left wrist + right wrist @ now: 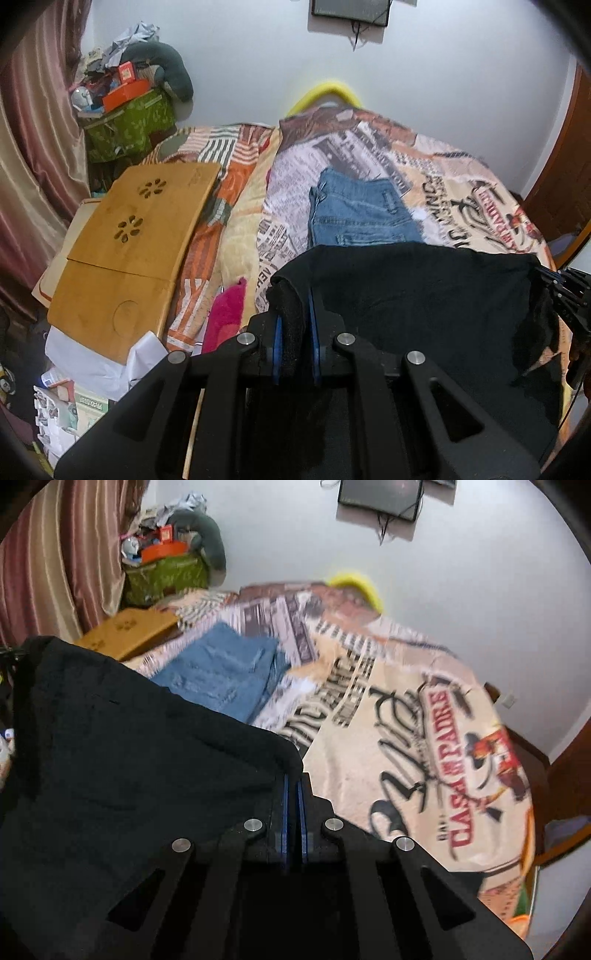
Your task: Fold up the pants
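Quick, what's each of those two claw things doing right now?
Left gripper: shut on the black pants.
Right gripper: shut on the same black pants.

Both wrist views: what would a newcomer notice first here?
First, the black pants, stretched across the foreground between the left claw and the right claw, each shut on a corner. Behind them, folded blue jeans lie on the bed's newspaper-print blanket. A wooden lap tray rests at the bed's left edge.
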`<state>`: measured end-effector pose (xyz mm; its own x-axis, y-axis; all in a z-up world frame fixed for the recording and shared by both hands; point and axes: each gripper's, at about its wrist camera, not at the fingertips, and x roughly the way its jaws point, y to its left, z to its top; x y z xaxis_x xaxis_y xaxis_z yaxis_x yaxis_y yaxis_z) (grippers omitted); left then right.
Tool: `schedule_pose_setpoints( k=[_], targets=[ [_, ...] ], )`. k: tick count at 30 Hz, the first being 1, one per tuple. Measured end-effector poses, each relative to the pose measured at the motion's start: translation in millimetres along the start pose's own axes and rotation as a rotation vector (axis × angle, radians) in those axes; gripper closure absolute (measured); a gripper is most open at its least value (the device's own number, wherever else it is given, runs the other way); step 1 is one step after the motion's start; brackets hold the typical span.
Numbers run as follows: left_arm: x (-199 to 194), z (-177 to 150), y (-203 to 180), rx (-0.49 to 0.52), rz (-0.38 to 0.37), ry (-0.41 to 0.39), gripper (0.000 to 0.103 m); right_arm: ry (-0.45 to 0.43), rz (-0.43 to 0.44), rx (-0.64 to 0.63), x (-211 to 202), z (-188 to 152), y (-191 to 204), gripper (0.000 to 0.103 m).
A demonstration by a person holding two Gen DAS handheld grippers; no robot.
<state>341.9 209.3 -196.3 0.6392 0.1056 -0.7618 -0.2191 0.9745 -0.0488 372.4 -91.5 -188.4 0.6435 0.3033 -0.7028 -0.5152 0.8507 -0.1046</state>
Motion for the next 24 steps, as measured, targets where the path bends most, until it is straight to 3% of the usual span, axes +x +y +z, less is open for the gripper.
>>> schedule_pose_setpoints(
  k=[6, 14, 24],
  targets=[
    [-40, -13, -2, 0.007, -0.002, -0.033, 0.091, -0.043, 0.024, 0.017, -53, -8, 8, 0.099],
    [-77, -53, 8, -0.025, 0.009, -0.034, 0.091, -0.076, 0.096, 0.050, -111, -46, 31, 0.099],
    [-109, -125, 36, -0.075, 0.039, -0.027, 0.091, -0.039, 0.185, 0.049, -142, -106, 74, 0.099]
  ],
)
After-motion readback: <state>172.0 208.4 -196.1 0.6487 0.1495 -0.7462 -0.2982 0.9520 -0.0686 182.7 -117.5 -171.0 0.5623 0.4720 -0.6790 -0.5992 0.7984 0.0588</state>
